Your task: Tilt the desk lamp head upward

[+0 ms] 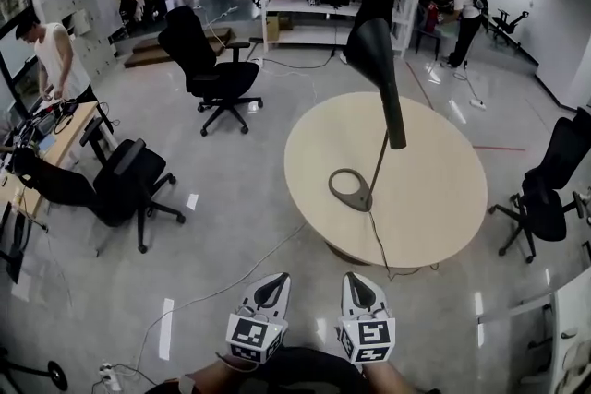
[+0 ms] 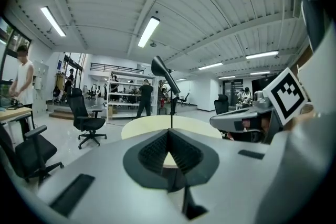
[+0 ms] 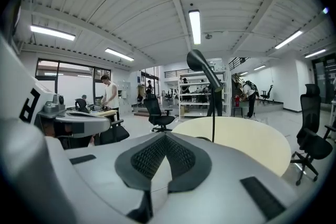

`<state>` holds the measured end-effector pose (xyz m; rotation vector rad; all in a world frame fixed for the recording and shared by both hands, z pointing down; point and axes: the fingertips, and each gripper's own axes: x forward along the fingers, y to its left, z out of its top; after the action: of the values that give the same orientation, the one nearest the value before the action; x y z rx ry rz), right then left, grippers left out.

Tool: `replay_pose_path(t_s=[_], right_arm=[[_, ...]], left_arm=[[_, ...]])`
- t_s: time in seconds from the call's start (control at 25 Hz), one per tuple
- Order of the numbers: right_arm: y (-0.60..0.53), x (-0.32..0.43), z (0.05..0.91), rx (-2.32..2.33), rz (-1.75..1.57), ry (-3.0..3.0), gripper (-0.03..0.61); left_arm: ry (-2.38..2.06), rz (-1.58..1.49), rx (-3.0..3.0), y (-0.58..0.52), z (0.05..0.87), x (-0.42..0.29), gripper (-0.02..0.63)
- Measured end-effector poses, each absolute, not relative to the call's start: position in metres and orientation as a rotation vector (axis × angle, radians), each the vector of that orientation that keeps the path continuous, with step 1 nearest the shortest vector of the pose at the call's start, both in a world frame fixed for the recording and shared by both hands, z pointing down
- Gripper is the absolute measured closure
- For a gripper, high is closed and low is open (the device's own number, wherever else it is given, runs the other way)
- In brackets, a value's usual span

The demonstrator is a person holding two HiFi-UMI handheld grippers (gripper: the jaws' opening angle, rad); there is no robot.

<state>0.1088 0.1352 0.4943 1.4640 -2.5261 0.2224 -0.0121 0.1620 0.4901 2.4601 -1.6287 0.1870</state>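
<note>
**Both tools held short of the table, lamp untouched**

Head view: the desk lamp (image 1: pixel 386 106) stands on the round table (image 1: pixel 443 208), its ring base near the table's near edge and its lamp head (image 1: pixel 367 51) slanting over the far side. The left tool (image 1: pixel 273 280) and right tool (image 1: pixel 356 280) hang side by side off the near edge, too far back to reach, I judge. Left gripper view: jaws pressed together on nothing, aimed at the table. Right gripper view: likewise closed and empty, with the lamp stem straight ahead.
</note>
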Motion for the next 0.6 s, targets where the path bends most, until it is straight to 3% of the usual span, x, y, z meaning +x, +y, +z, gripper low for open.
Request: replay_pose_path(t_s=[0.6], right_arm=[[0.173, 0.126, 0.517, 1.413, 0.248, -2.508, 0.565]], left_arm=[[-1.654, 0.190, 2.419, 0.199, 0.505, 0.004, 0.566]])
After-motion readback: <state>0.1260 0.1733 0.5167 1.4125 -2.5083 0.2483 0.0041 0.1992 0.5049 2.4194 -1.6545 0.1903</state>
